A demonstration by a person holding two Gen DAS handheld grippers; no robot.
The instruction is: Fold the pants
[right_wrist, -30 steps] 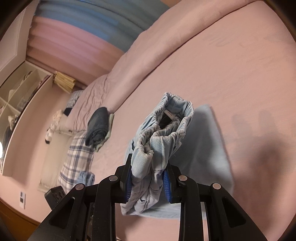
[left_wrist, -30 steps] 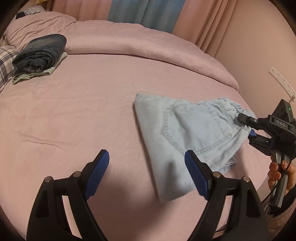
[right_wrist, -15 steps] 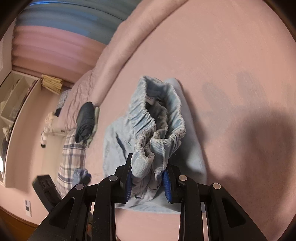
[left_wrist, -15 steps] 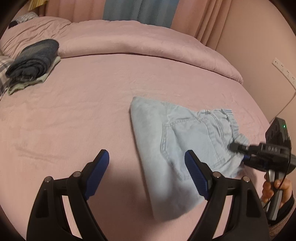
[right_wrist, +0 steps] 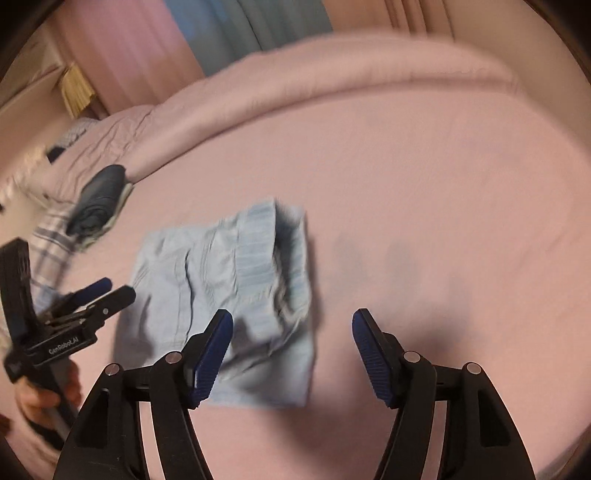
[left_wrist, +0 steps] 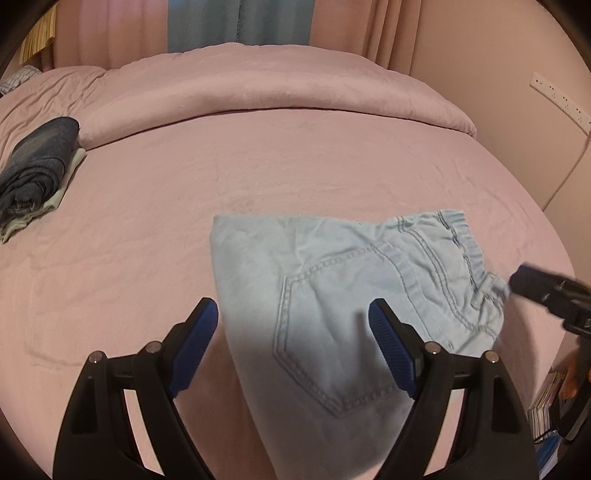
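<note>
Where pink curtains (left_wrist: 122,33) hang, pink bed (left_wrist: 295,166) (rumpled), folded pants (left_wrist: 343,295)

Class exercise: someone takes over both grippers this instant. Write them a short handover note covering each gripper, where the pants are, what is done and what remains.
Left gripper: open, empty, above the pants.
Right gripper: jaws opening, nothing between them, near the waistband.
Light blue pants: lying folded on the pink bed, back pocket up. A dark folded garment sits at the bed's far left.
Done: pants folded and let go.
Left: probably tidy the bundle, perhaps move it to that pile.
</note>
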